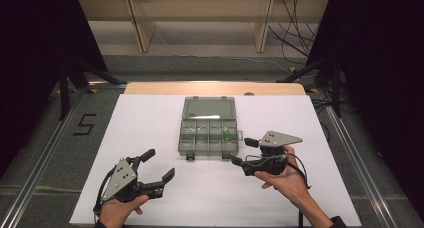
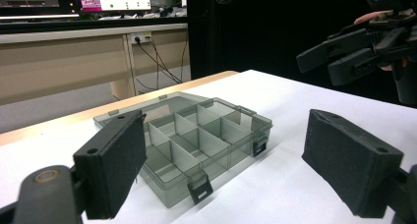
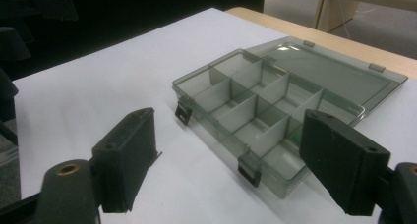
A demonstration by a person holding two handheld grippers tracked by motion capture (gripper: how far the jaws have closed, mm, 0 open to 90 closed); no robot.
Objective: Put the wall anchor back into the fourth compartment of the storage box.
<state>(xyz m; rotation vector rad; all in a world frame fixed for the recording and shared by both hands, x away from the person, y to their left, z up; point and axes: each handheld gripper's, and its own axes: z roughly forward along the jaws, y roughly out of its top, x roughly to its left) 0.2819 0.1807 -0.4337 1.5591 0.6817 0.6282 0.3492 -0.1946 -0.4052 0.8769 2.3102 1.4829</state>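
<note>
Box lid open; both grippers agape.

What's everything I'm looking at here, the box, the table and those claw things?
compartment box: one, smoky grey see-through plastic, table centre, lid open and lying flat behind it
latches: two, black, on the box's near edge
small green item: one, in a right-hand compartment; too small to identify
table cover: one, white, over a wooden table
number 5: one, black, floor at left
left claw: one, black, open, near-left of the box
right claw: one, black, open, right of the box
hands: two, each holding a claw
</note>
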